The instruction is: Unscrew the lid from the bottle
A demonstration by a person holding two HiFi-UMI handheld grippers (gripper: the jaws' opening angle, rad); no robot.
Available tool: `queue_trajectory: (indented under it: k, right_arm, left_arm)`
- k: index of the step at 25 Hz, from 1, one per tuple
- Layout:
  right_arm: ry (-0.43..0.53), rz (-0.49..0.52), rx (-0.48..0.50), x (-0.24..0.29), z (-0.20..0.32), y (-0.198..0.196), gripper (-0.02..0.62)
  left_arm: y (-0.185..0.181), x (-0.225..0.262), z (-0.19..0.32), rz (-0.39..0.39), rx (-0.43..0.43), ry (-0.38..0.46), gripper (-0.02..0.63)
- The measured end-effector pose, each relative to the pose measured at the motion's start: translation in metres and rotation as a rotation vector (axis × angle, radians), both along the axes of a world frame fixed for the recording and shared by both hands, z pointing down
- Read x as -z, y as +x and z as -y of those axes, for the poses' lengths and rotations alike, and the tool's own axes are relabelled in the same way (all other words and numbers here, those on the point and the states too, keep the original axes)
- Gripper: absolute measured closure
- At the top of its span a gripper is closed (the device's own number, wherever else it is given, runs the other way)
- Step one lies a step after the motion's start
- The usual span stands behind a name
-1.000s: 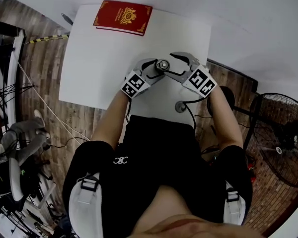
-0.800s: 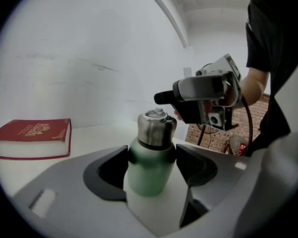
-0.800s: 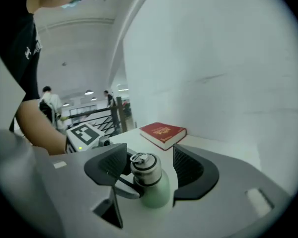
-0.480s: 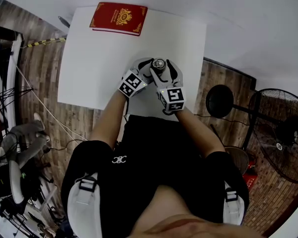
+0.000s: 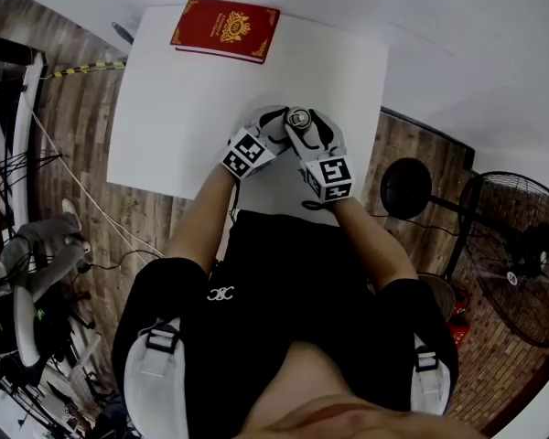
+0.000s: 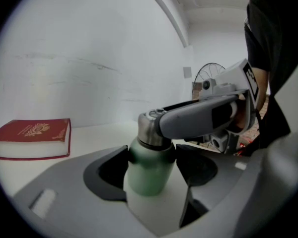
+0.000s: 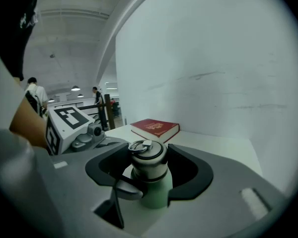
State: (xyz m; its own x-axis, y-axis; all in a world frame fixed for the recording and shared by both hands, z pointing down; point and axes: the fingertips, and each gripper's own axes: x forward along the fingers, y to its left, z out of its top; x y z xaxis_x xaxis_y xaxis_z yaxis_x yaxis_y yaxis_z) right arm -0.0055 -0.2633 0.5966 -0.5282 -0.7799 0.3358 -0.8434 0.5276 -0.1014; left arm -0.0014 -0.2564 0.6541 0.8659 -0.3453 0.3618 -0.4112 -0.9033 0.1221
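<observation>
**A:** White table [image 5: 183, 108], wood floor around it. Where's the bottle [image 6: 148, 177]?

**B:** Upright on the table near the person's edge, well apart from the red book [image 5: 225, 31] at the far side.

**A:** And the tongs?

**B:** The left gripper [image 6: 151, 165] clamps the green body, one pad on each side. The right gripper [image 7: 149, 166] sits higher with the steel lid [image 7: 148, 156] between its jaws. They're closing, pads at its sides.
</observation>
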Motion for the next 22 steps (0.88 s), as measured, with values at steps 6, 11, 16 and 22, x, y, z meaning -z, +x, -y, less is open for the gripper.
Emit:
queue_trajectory:
  k: [6,11,16,22]
  right_arm:
    - [-0.005,-0.055,0.532,-0.001,-0.004,-0.007,0.345]
    - [-0.059,-0.217,1.035,-0.001,-0.013,-0.013,0.345]
    - [-0.135,-0.364,1.426,-0.006,-0.016,-0.013,0.345]
    - [-0.186,-0.468,1.697,-0.016,-0.019,-0.008,0.347]
  left_arm:
    - [0.001,0.000,0.001,-0.002,-0.009,0.005,0.253]
    - [0.001,0.002,-0.001,0.006,-0.026,0.007,0.253]
    - [0.001,-0.001,0.002,0.018,-0.054,0.007,0.254]
    - [0.000,-0.004,0.003,0.026,-0.066,-0.006,0.253]
